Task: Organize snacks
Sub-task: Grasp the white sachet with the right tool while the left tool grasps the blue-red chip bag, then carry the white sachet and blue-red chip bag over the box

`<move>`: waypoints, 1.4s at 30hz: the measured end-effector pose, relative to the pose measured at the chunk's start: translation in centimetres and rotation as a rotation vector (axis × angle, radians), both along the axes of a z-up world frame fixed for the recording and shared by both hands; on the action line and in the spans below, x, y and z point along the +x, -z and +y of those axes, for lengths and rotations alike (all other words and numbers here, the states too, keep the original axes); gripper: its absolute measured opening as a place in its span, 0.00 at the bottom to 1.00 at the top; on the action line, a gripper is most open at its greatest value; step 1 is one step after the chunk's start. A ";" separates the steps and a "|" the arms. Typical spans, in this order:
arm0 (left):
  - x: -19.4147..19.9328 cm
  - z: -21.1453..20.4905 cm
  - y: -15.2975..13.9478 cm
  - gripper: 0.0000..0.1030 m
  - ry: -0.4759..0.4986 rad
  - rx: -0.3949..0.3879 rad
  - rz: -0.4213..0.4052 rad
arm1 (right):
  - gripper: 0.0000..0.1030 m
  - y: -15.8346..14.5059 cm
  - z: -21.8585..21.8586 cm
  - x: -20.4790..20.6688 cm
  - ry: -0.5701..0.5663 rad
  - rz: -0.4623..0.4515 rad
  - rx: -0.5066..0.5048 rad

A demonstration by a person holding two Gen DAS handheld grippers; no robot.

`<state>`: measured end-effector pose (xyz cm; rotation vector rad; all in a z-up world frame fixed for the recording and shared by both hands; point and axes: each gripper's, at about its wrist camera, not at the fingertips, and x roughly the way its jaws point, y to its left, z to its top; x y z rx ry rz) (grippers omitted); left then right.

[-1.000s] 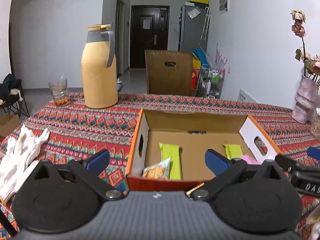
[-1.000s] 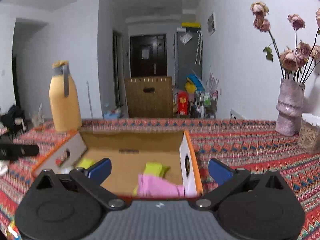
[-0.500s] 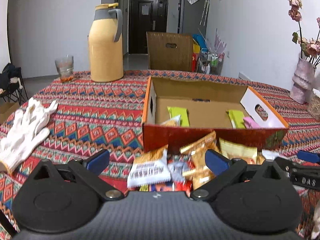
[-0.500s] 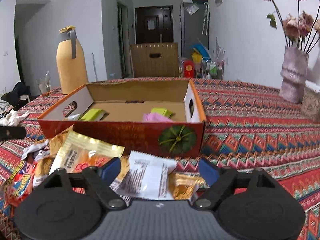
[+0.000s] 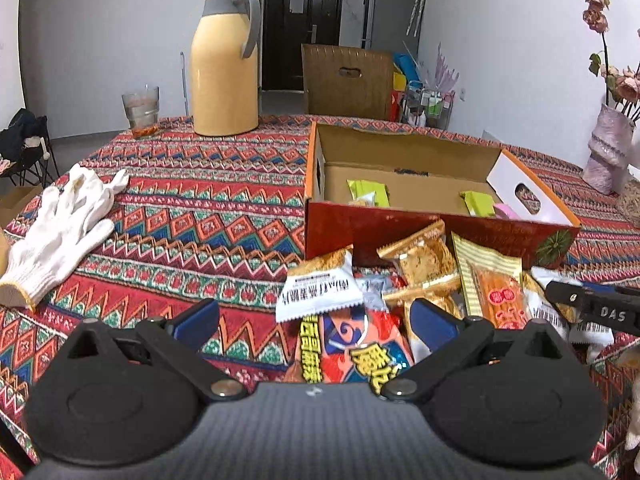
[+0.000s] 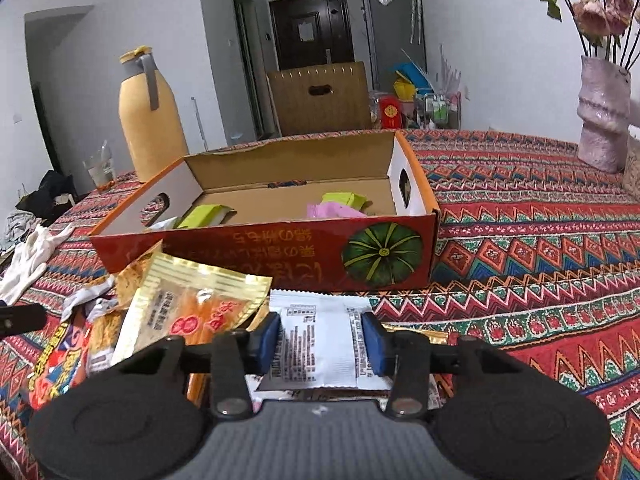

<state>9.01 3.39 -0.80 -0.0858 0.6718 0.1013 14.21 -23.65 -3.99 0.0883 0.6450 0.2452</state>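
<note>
The white snack packet (image 6: pixel 320 344) lies low in the centre of my right wrist view, at the near edge of the heap of snacks, just in front of the red carton (image 6: pixel 280 248). It sits squarely between the fingers of my right gripper (image 6: pixel 322 340), its long axis running away from me toward the carton, so the blue pads (image 6: pixel 269 340) bear on its two long edges. The jaws are closing, nearly pinched, the packet between them and both pads already at its sides. The carton is straight ahead and slightly up-frame, open-topped, a few green and pink packets already inside; I judge the coming move is a lift over its near wall. My left gripper (image 5: pixel 316 320) hangs wide open and empty over the left side of the heap, farther from this packet. Writing: small black print on the packet, unreadable; Chinese characters, inverted, beside a green pumpkin on the carton; "DAS" on the right gripper's finger in the left view.
</note>
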 end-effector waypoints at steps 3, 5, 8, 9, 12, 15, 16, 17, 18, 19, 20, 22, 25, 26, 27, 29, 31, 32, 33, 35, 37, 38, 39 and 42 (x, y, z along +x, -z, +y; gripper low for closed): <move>0.0 -0.2 0.6 1.00 0.002 -0.005 0.025 | 0.40 -0.7 -0.4 -1.6 0.027 -0.060 0.010; 0.1 -0.3 1.0 1.00 0.003 -0.006 0.044 | 0.40 -1.3 -0.8 -3.0 0.045 -0.104 0.017; 0.3 -0.7 1.7 1.00 0.003 -0.004 0.072 | 0.40 -1.8 -1.2 -4.8 0.062 -0.152 0.021; 0.5 -0.8 1.9 1.00 -0.001 -0.002 0.082 | 0.40 -1.8 -1.3 -5.4 0.066 -0.161 0.021; 1.5 -1.1 2.5 1.00 -0.036 0.003 0.124 | 0.40 -1.8 -1.5 -6.8 0.070 -0.177 0.018; 2.4 -1.2 2.8 1.00 -0.062 -0.015 0.136 | 0.40 -1.6 -1.8 -7.6 0.072 -0.176 0.017; 2.7 -1.2 2.8 1.00 -0.069 -0.018 0.138 | 0.40 -1.5 -1.8 -7.8 0.073 -0.174 0.017; 3.0 -1.3 2.7 1.00 -0.077 -0.014 0.135 | 0.40 -1.4 -2.0 -8.0 0.076 -0.171 0.018; 3.4 -1.5 2.8 1.00 -0.087 -0.005 0.136 | 0.40 -1.3 -2.0 -8.0 0.079 -0.168 0.019; 3.8 -1.6 2.9 1.00 -0.095 0.003 0.141 | 0.40 -1.1 -2.1 -8.1 0.081 -0.165 0.020; 4.0 -1.7 3.0 0.98 -0.098 0.008 0.148 | 0.40 -1.0 -2.2 -8.2 0.083 -0.165 0.021; 4.4 -1.9 3.5 0.91 -0.091 0.013 0.167 | 0.41 -0.9 -2.2 -8.3 0.087 -0.163 0.022; 4.4 -2.3 4.4 0.78 -0.057 0.001 0.188 | 0.41 -0.7 -2.3 -8.3 0.093 -0.157 0.024; 4.2 -2.5 4.5 0.73 -0.051 0.023 0.175 | 0.41 -0.6 -2.4 -8.3 0.094 -0.155 0.025; 3.9 -2.8 4.5 0.69 -0.037 0.029 0.163 | 0.41 -0.6 -2.4 -8.3 0.093 -0.153 0.025; 3.5 -3.0 4.3 0.63 -0.019 0.027 0.148 | 0.41 -0.5 -2.3 -8.4 0.091 -0.152 0.026; 3.2 -2.9 4.3 0.62 -0.009 0.016 0.144 | 0.41 -0.5 -2.3 -8.5 0.090 -0.151 0.027; 3.0 -2.8 4.3 0.62 -0.009 0.014 0.141 | 0.41 -0.5 -2.3 -8.5 0.090 -0.151 0.026; 2.8 -2.6 4.3 0.62 -0.010 0.012 0.139 | 0.41 -0.4 -2.3 -8.5 0.091 -0.151 0.026; 2.4 -2.2 4.2 0.62 -0.011 0.000 0.132 | 0.41 -0.4 -2.2 -8.5 0.093 -0.150 0.026; 1.8 -1.8 3.8 0.62 -0.008 -0.009 0.119 | 0.41 -0.3 -2.2 -8.6 0.096 -0.150 0.025; 1.4 -1.6 3.5 0.62 -0.004 -0.013 0.108 | 0.41 -0.3 -2.2 -8.7 0.096 -0.150 0.025; 1.1 -1.4 3.3 0.62 -0.001 -0.018 0.099 | 0.41 -0.3 -2.2 -8.8 0.097 -0.151 0.025; -0.1 -1.1 2.2 0.62 0.012 -0.037 0.063 | 0.41 -0.4 -2.0 -9.0 0.097 -0.153 0.023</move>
